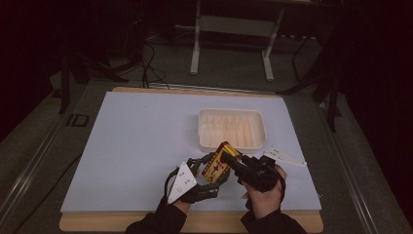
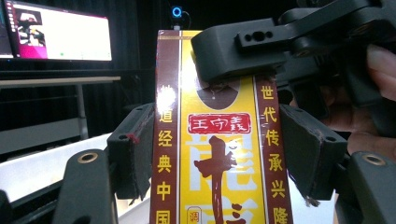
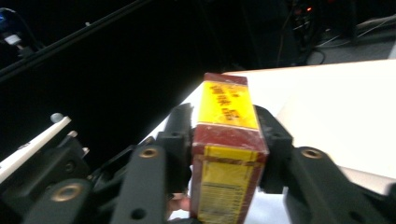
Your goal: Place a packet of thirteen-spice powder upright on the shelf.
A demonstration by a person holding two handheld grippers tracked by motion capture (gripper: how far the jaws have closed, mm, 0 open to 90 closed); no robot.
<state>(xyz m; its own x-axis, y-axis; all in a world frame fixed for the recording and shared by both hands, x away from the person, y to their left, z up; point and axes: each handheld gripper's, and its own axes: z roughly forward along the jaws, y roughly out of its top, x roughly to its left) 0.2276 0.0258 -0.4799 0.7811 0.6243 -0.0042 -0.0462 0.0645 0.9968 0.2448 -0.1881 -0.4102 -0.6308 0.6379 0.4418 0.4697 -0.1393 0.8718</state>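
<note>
A yellow and dark-red carton (image 1: 221, 161) with Chinese print is held tilted above the table's near side, just in front of the tray. My left gripper (image 1: 210, 168) is shut on its lower part; in the left gripper view the pads (image 2: 137, 154) press on both long sides of the carton (image 2: 217, 140). My right gripper (image 1: 237, 165) comes in from the right and is shut on the upper end. In the right gripper view its jaws clamp both sides of the carton (image 3: 229, 154), and its black jaw (image 2: 243, 51) crosses the carton's top in the left gripper view.
An empty white ribbed tray (image 1: 232, 127) sits right of centre on the pale table mat (image 1: 136, 146). A wooden border runs along the table's near edge (image 1: 97, 222). Beyond the table stand a desk frame (image 1: 231, 24) and a lit monitor (image 2: 60, 30).
</note>
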